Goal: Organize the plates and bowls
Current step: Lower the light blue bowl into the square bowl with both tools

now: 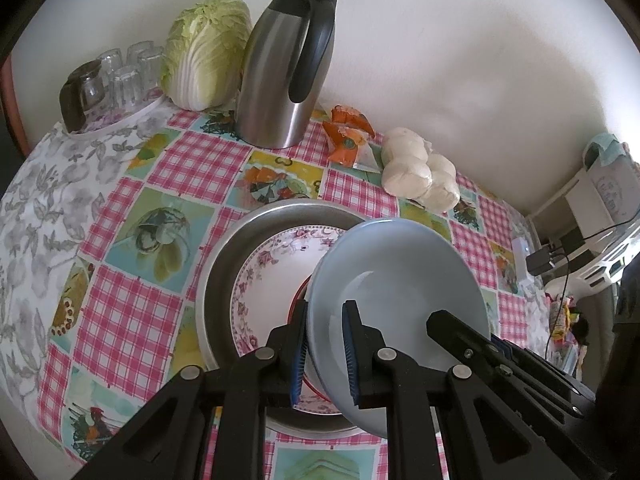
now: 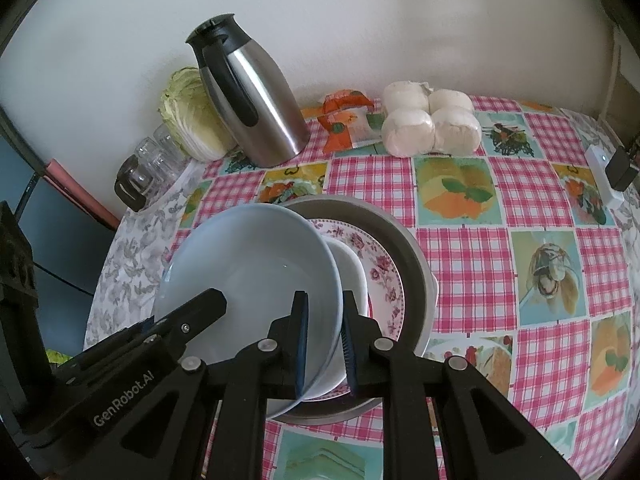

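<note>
Fingers of left gripper point(image 1: 325, 350) and right gripper point(image 2: 324, 350) both clamp the tilted blue bowl point(image 1: 400, 296); we level it, then lower evenly into the stack.

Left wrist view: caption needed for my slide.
Both grippers clamp a tilted blue bowl over stacked dishes in a metal basin.

Left gripper point(image 1: 326, 350), right gripper point(image 2: 324, 348): matte black plastic, blue ribbed pads, silver pivot bolts, white "GenRobot.AI" lettering.
</note>
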Motion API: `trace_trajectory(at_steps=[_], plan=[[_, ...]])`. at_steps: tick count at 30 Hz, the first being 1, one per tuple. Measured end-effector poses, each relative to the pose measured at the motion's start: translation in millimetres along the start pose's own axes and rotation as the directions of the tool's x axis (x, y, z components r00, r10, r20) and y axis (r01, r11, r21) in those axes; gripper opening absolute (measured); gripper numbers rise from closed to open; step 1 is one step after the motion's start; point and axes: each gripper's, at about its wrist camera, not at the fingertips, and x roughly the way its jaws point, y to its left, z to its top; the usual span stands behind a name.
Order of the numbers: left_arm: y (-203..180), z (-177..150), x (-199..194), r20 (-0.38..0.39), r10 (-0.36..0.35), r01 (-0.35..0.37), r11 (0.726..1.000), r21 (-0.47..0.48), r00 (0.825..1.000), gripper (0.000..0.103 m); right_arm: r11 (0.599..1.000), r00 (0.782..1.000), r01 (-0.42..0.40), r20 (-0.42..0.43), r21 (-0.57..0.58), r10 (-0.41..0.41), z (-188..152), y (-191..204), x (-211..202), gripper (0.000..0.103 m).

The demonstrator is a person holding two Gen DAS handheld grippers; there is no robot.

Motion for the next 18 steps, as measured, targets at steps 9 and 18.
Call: trace_trajectory(at_steps=[9, 18], plan=[[2.4, 0.5, 2.9, -0.002, 0.021, -0.021, 1.0, -0.003, 1.0, 0.02, 1.0, 1.0, -0.004, -0.009, 0.003, 0.004, -0.8, -2.0, 4.9, 0.018], [3.7, 2.3, 0.6, 0.008, 0.013, -0.013, 1.0, -0.018, 1.0, 0.025, 1.0, 1.0, -0.007, 0.004, 0.006, 0.007, -0.3, -3.2, 1.2, 0.018]])
